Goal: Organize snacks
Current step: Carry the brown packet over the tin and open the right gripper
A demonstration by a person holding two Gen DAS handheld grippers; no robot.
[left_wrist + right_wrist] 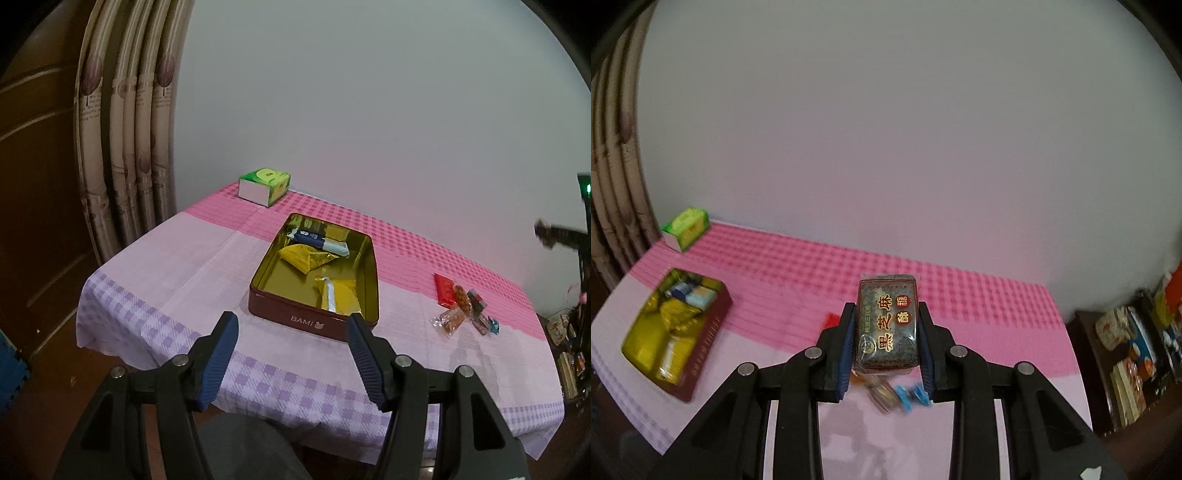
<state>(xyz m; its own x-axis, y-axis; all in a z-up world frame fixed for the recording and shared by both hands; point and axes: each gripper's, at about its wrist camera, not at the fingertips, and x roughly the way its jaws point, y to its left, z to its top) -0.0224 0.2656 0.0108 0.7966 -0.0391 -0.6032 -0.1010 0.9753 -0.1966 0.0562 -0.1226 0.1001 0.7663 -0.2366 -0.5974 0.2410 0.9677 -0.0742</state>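
1. The right gripper pinches a dark rectangular wrapped sesame-candy block above the pink checked tablecloth.
2. The left gripper, jaws spread and empty, hangs near the open maroon tin with gold lining.
3. Step, likely: carrying the block; next, move left over the tin and release.
4. Only the left view shows the remaining small wrapped snacks clearly, right of the tin.

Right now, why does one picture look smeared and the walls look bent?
Right wrist view: the tin and loose snacks are streaked with motion blur, while the dark packet clamped in the right gripper stays sharp. Left wrist view: crisp, dim light, with the curtain and tablecloth edges bowed by the fisheye lens.
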